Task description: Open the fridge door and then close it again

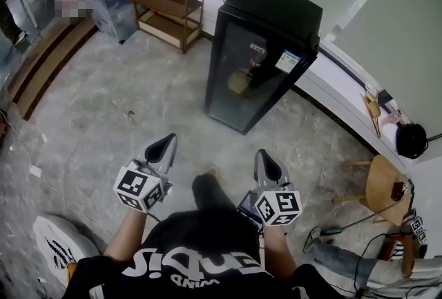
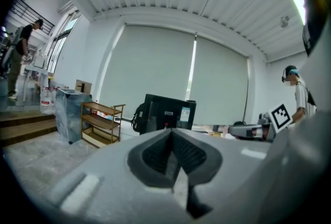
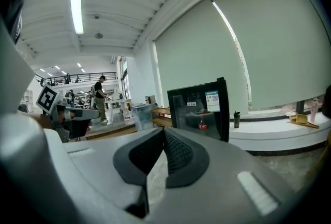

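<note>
- My left gripper (image 1: 166, 142) is pale grey with dark grey ribbed pads, and its cube carries black-and-white square markers.
- My right gripper (image 1: 263, 154) has the same pale grey, dark grey pads and black-and-white markers.
- The fridge (image 1: 266, 49) is black with a dark glass door and a white-and-blue sticker.
- A bottle (image 3: 202, 123) behind that glass is red.
- The floor (image 1: 124, 125) is grey and mottled like marble.
- The shelf cart (image 1: 166, 7) is warm brown wood.
- The stool (image 1: 383, 184) has a light wooden seat.
- My shirt (image 1: 200, 242) is black with white lettering.
- The shoe (image 1: 59, 242) is white with black marks.
- The blinds (image 2: 155, 68) are pale grey-green.
</note>
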